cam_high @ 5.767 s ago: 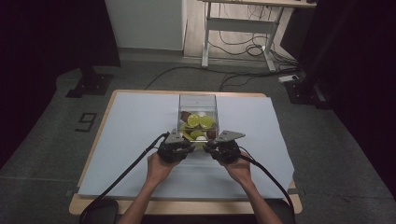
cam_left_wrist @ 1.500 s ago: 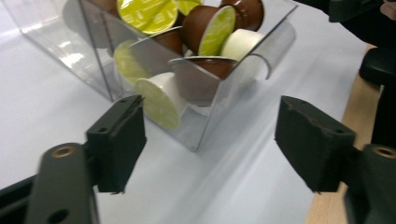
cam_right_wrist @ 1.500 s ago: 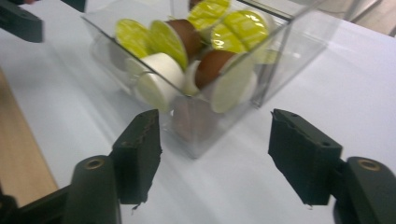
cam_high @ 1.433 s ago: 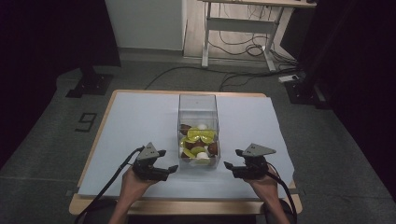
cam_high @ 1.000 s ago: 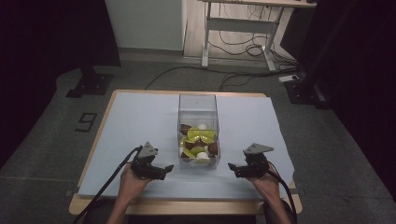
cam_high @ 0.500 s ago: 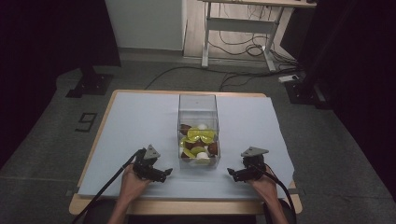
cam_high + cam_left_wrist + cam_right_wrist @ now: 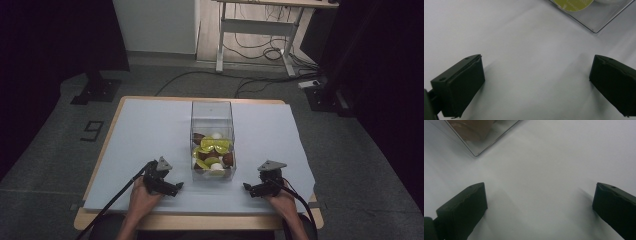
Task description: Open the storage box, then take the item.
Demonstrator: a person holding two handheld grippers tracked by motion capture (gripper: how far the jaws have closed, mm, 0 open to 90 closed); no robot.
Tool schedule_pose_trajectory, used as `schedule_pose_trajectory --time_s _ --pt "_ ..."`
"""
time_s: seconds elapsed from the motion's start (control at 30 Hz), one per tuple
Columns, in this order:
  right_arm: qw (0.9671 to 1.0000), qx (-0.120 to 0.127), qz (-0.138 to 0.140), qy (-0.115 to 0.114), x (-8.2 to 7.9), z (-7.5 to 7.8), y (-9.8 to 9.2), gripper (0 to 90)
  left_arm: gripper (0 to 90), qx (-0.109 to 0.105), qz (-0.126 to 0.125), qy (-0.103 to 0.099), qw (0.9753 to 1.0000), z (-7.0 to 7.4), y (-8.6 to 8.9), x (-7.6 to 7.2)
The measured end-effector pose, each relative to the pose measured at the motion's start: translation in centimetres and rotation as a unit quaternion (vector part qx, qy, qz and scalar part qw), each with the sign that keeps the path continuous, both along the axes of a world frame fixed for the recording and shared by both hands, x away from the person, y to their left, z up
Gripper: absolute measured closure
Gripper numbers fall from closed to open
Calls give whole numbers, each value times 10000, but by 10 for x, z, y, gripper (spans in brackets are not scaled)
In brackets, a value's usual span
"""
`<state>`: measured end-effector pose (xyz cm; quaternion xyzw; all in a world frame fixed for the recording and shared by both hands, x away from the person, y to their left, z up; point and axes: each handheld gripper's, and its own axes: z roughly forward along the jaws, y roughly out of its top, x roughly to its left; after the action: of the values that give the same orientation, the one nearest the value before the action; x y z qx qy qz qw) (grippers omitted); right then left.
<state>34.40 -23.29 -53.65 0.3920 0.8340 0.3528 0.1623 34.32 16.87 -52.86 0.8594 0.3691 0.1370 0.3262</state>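
Your table (image 7: 150, 125) carries one clear box (image 7: 212, 112) at its middle, loaded with yellow-green, brown and white pieces (image 7: 212, 152) – the filling looks done, so little seems left beyond resting or taking the box away. Your left claw (image 7: 176, 187) sits near-left of the box and your right claw (image 7: 249, 188) near-right, both low over the sheet, jaws spread wide and empty – each close to a near corner of the box (image 7: 596, 31), not touching.
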Motion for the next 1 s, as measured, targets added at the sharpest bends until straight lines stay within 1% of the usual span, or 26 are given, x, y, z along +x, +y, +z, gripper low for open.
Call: schedule_pose_trajectory --time_s 0.23,0.37,0.4,0.5,0.53,0.67,0.77,0.9,1.0 --pt "10000 -29 -24 11 -1 1 0 0 0 -1 2 5 10000 0 0 0" --pt "9999 -111 10 -4 -2 3 1 13 0 -2 3 6 10000 0 0 0" --pt "9998 -184 -1 -49 -4 7 1 13 0 -4 4 7 10000 0 0 0" --pt "9998 -129 -11 -132 -5 14 -1 13 0 -2 4 6 10000 0 0 0" --pt "9998 -129 -11 -132 -5 14 -1 13 0 -1 3 6 10000 0 0 0" --pt "9997 -187 -11 -123 -7 23 0 13 0 0 3 6 10000 0 0 0" --pt "9999 -68 99 -119 -8 29 2 15 0 -6 1 8 10000 0 0 0" --pt "9996 -1 203 -177 -9 37 2 16 0 -2 5 6 10000 0 0 0" --pt "9996 58 212 -172 -8 44 2 17 0 -2 5 7 10000 0 0 0"
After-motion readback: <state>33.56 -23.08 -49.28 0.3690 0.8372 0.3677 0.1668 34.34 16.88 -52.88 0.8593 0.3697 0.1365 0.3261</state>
